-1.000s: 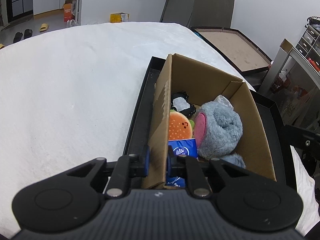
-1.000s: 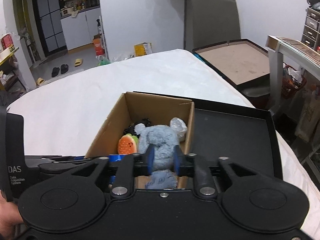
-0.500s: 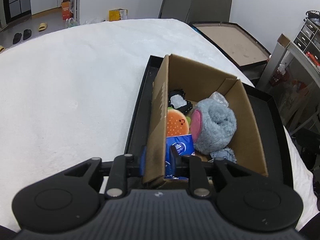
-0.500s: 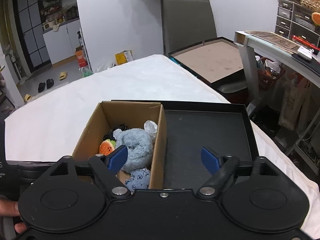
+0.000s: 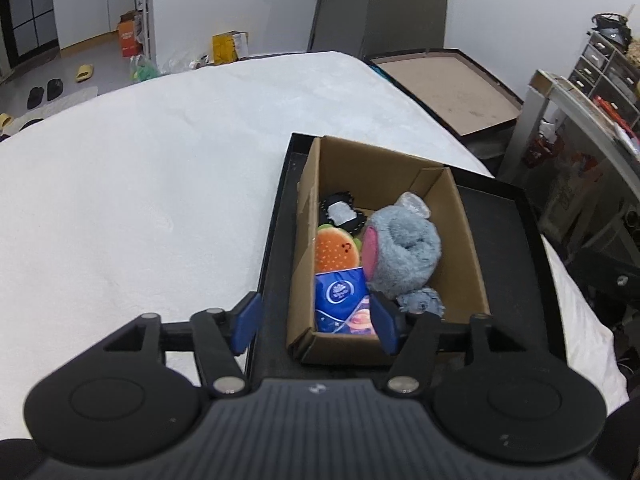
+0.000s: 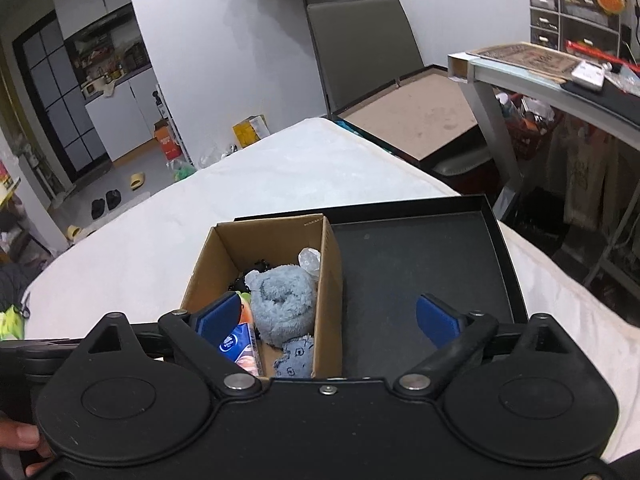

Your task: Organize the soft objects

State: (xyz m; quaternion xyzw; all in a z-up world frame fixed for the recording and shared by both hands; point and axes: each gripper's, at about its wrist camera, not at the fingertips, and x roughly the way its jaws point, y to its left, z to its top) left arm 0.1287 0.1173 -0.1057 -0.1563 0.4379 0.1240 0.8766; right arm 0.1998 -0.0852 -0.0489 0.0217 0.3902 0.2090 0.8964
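Note:
An open cardboard box (image 5: 306,236) stands in the left part of a black tray (image 5: 504,248). Inside lie a grey plush (image 5: 404,252), an orange burger plush (image 5: 336,252), a blue tissue pack (image 5: 340,300), a black-and-white item (image 5: 340,212) and clear plastic (image 5: 414,204). My left gripper (image 5: 316,324) hangs over the box's near left corner. Its jaws are opening, apart from the wall between them. My right gripper (image 6: 326,318) is above the box (image 6: 272,236). Its jaws are opening wide astride the right wall, touching nothing, with the grey plush (image 6: 282,300) below.
The tray (image 6: 420,260) rests on a white soft-covered surface (image 5: 140,200), and its right half is bare. A brown framed board (image 5: 444,88) and a grey chair (image 6: 360,48) stand beyond. A cluttered desk (image 6: 560,80) is at the right. A person's fingers (image 6: 24,440) hold a grip.
My left gripper let go of the box's left wall, opened and rose. My right gripper let go of the grey plush, opened wide and drew back.

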